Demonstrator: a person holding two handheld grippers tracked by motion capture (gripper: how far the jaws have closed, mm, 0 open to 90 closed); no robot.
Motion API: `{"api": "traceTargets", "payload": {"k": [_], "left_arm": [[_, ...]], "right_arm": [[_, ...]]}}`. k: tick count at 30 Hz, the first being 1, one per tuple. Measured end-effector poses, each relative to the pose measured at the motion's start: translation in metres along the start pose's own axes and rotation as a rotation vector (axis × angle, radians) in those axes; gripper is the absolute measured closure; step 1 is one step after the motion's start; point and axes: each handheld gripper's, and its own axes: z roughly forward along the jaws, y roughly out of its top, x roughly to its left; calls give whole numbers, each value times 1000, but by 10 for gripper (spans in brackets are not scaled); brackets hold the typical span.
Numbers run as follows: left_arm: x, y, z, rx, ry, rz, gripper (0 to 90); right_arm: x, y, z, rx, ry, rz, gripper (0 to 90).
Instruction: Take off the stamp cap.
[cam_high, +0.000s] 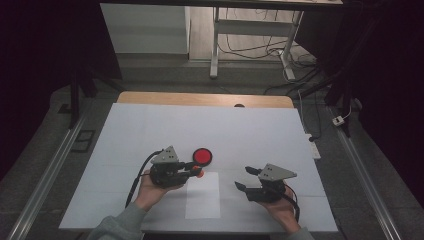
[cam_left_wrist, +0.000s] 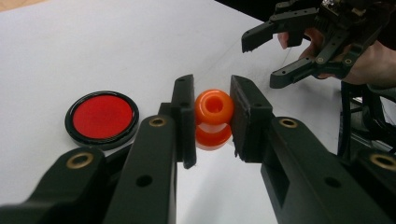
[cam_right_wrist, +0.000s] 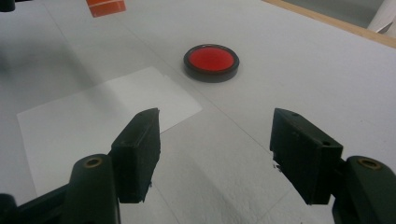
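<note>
My left gripper (cam_left_wrist: 213, 106) is shut on a small orange spool-shaped piece (cam_left_wrist: 214, 108), with its pads pressing both sides. In the high view the left gripper (cam_high: 196, 172) holds the orange piece (cam_high: 199, 174) just above the table, close to a red disc with a black rim (cam_high: 202, 156). The red disc (cam_left_wrist: 102, 116) lies to the left of the jaws. My right gripper (cam_high: 243, 178) stands open with nothing between its fingers, to the right of a white paper sheet (cam_high: 202, 195). The right gripper (cam_right_wrist: 219, 140) points toward the red disc (cam_right_wrist: 211, 60).
The white-covered table (cam_high: 150, 130) has a wooden strip (cam_high: 200, 98) along its far edge. The paper sheet (cam_right_wrist: 93, 121) lies flat between the two hands. The open right gripper (cam_left_wrist: 259, 63) shows at the top right of the left gripper view. Desk legs and cables (cam_high: 250, 45) stand beyond the table.
</note>
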Motion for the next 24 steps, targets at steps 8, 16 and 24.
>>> {"api": "traceTargets", "payload": {"k": [8, 16, 24], "left_arm": [[1, 0, 1, 3, 2, -2, 720], [0, 0, 3, 3, -1, -3, 720], [0, 0, 4, 3, -1, -5, 720]], "right_arm": [[3, 2, 2, -6, 8, -4, 333], [11, 9, 11, -12, 32, -11, 333], [17, 16, 16, -8, 42, -22, 333]]}}
